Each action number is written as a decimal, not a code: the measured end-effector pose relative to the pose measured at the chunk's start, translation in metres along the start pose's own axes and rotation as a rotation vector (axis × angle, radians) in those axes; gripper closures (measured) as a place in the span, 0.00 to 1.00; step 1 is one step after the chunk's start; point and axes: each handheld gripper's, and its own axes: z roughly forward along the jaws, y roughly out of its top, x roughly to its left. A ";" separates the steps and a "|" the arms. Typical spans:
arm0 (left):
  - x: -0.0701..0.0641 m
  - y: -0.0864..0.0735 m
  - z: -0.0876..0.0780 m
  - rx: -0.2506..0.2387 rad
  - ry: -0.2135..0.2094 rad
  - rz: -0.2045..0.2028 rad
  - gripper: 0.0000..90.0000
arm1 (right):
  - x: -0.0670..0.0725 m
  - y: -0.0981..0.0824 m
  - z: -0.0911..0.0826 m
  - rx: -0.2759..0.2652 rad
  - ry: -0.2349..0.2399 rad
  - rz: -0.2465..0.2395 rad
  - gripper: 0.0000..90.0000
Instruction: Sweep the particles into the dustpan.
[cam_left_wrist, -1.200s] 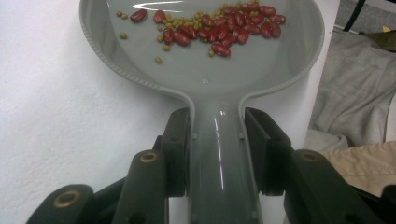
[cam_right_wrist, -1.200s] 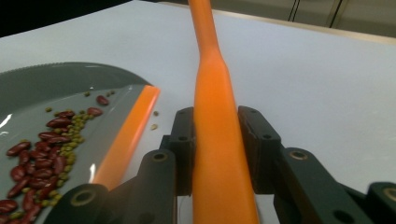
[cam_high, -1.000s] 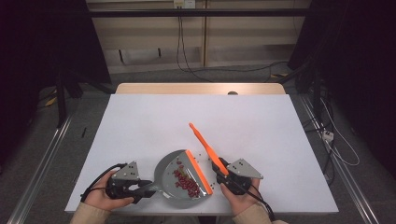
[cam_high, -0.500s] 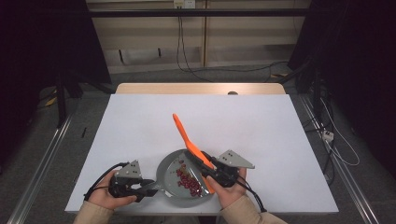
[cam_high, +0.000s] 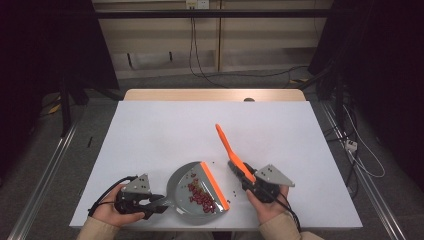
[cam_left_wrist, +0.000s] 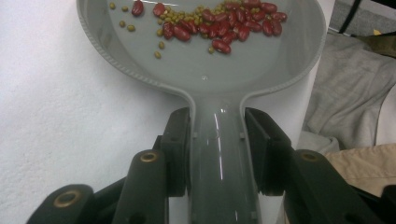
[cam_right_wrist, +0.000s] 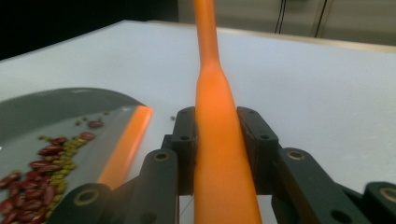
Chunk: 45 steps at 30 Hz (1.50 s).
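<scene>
At the table's near edge, the left gripper (cam_high: 159, 204) clamps the dustpan (cam_high: 197, 192) handle, beans (cam_high: 201, 195) inside. The right gripper (cam_high: 240, 172), clamped on the orange brush (cam_high: 231, 150), has swung back right, leaving stray beans unswept.

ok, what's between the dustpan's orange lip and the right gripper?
High view: a few loose beans on bare table between the dustpan lip and the right gripper, which is clamped on the orange brush handle.

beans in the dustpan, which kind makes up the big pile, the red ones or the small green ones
The red beans: larger, dark red, kidney-shaped, they form most of the heap in the grey dustpan. The small green beans are round, yellowish and lie scattered around and among them.
</scene>
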 end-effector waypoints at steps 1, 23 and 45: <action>0.000 0.000 0.000 0.005 0.004 0.003 0.70 | 0.006 -0.002 -0.003 -0.001 -0.001 0.024 0.78; 0.005 -0.002 -0.002 -0.013 0.037 -0.051 0.69 | 0.003 0.030 0.056 -0.026 0.046 -0.045 0.78; 0.009 0.004 0.015 -0.015 0.131 -0.060 0.69 | -0.006 0.040 0.037 -0.083 0.160 0.011 0.78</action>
